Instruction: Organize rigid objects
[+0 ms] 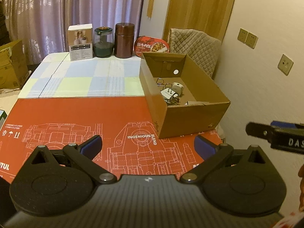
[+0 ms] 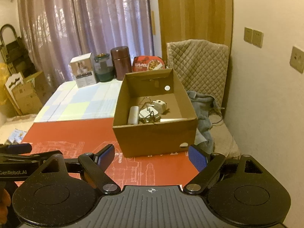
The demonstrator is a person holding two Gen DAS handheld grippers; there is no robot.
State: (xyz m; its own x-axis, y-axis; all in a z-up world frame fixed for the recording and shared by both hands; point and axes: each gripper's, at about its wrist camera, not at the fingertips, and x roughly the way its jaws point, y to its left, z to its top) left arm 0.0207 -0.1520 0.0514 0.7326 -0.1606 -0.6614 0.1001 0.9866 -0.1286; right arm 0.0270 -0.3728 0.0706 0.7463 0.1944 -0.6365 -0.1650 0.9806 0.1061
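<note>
With both claws spread wide and carrying nothing, the small items sit gathered in the cardboard box (image 2: 154,133) at the bench's (image 1: 76,72) right side: chargers (image 2: 152,110), a pale cylinder (image 2: 133,115). Tall containers line the far edge, likely parked out of the way. Left claw (image 1: 148,146) and right claw (image 2: 152,156) hover side by side over the red sheet (image 1: 76,114), angled downward toward the box.

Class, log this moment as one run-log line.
left gripper: open, empty | right gripper: open, empty | cardboard box: holds chargers | table
</note>
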